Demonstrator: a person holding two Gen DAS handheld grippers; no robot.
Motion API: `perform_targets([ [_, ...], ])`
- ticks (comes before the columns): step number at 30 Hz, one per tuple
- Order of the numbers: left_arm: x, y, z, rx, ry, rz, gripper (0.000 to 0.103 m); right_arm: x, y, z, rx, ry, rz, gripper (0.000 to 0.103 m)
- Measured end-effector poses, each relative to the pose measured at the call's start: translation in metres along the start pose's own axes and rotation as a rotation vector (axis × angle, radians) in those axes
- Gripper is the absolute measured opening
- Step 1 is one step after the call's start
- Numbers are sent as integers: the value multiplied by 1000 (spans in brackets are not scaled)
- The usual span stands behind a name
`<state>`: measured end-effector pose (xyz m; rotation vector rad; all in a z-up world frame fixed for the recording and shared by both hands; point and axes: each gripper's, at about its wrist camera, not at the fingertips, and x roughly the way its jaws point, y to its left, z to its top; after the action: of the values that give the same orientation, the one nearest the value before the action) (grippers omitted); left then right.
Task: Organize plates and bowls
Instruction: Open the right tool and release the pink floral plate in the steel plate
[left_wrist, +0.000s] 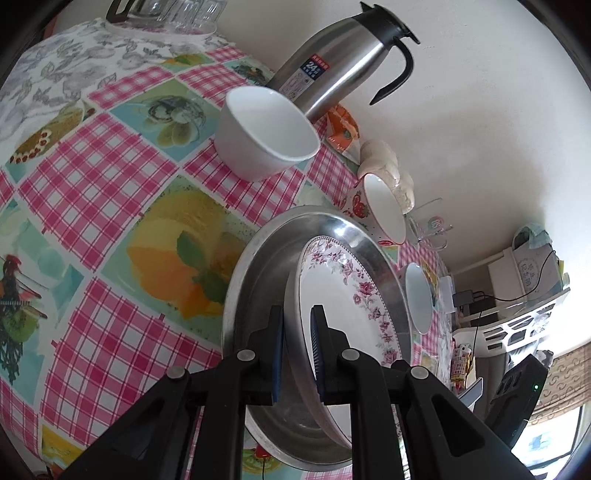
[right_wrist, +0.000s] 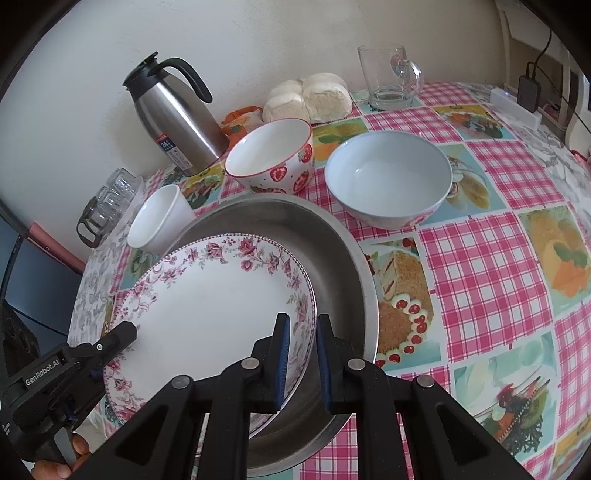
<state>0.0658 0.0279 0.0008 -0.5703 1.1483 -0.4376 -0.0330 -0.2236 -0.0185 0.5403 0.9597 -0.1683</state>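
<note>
I see far side crowded — strawberry bowl (right_wrist: 271, 160) touching rim of steel pan (right_wrist: 347, 251), pale blue bowl (right_wrist: 388, 177) just beside, thermos (right_wrist: 173, 118) and buns (right_wrist: 308, 96) against wall behind. White cup (right_wrist: 159, 221) blocks pan's far-left edge; glasses (right_wrist: 110, 199) beyond it. Open tablecloth (right_wrist: 480, 266) right of pan — clear passage there. In left view, bare cloth left of pan also free.
</note>
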Motion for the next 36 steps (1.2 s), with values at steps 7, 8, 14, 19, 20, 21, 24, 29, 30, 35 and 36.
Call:
perform_targets([
  [7,13,8,-4,-22,32,10,13,7,-1,-2,-5,17,-23,15],
  [8,13,7,-4,-17,32,15,13,8,-2,-2,-5,17,-25,15],
  [14,16,8,-5,-13,41,29,13,7,-1,-2,-18,14,-37,15],
  [19,17,8,-5,-20,39,36,13,7,0,-2,-18,15,-42,15],
  [20,17,9,-5,-23,39,36,13,7,0,-2,-19,16,-42,15],
  [21,17,9,-5,-23,37,38,13,7,0,-2,-19,17,-44,15],
  [24,15,8,-4,-19,31,53,13,8,0,-2,-21,21,-44,16],
  [29,15,9,-3,-26,32,71,13,8,2,-2,-28,24,-40,16],
  [30,15,9,-4,-25,32,71,13,8,2,-2,-28,24,-41,16],
  [35,15,4,-3,-3,36,79,16,8,2,-1,-20,28,-40,16],
  [36,16,2,-3,6,37,80,18,8,1,-1,-16,26,-40,16],
])
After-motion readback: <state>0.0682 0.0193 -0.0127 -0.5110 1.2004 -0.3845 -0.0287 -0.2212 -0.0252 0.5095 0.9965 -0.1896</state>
